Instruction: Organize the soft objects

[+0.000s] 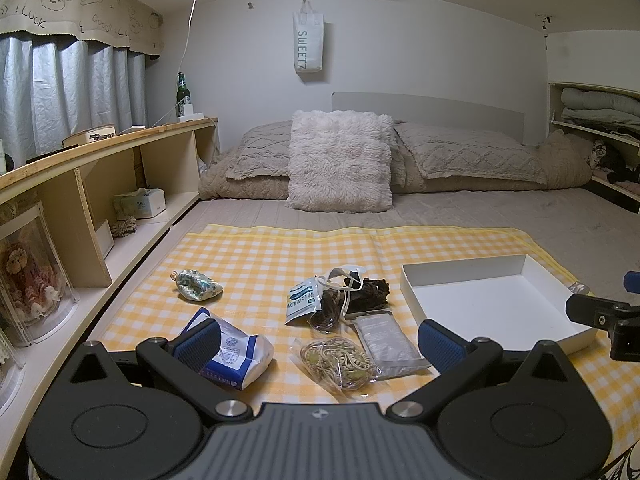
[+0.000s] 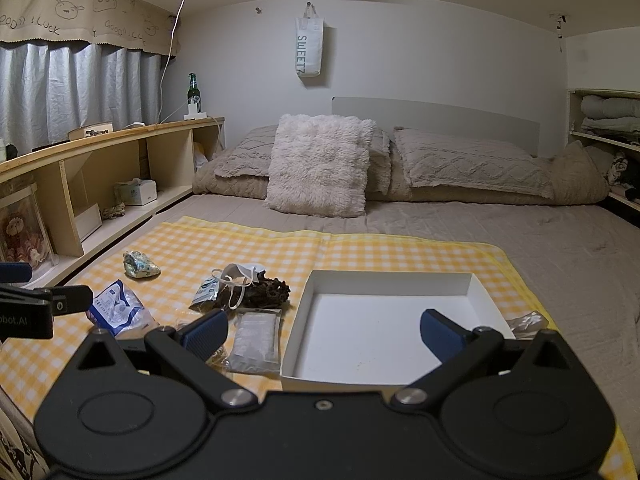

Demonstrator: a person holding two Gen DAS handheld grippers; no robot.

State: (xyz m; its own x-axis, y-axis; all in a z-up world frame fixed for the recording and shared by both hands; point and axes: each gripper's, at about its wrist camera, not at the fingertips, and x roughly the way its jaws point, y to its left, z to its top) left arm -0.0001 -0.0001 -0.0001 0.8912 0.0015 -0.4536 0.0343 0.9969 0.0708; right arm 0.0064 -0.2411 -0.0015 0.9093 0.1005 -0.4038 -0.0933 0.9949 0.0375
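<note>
Several soft items lie on a yellow checked cloth (image 1: 260,256): a blue-white packet (image 1: 236,360), a clear bag of rubber bands (image 1: 336,360), a grey pouch (image 1: 386,340), a white mask (image 1: 344,276) over a dark scrunchie (image 1: 368,292), a small teal-printed packet (image 1: 300,300) and a patterned pouch (image 1: 196,285). An empty white tray (image 1: 492,304) sits to the right, also in the right wrist view (image 2: 384,332). My left gripper (image 1: 320,340) is open above the bag and packet. My right gripper (image 2: 322,332) is open over the tray's near-left edge.
A wooden shelf (image 1: 100,184) with a tissue box (image 1: 140,204) and a doll case runs along the left. Pillows (image 1: 340,160) and a folded blanket lie at the bed's head. A clear wrapper (image 2: 528,322) lies right of the tray.
</note>
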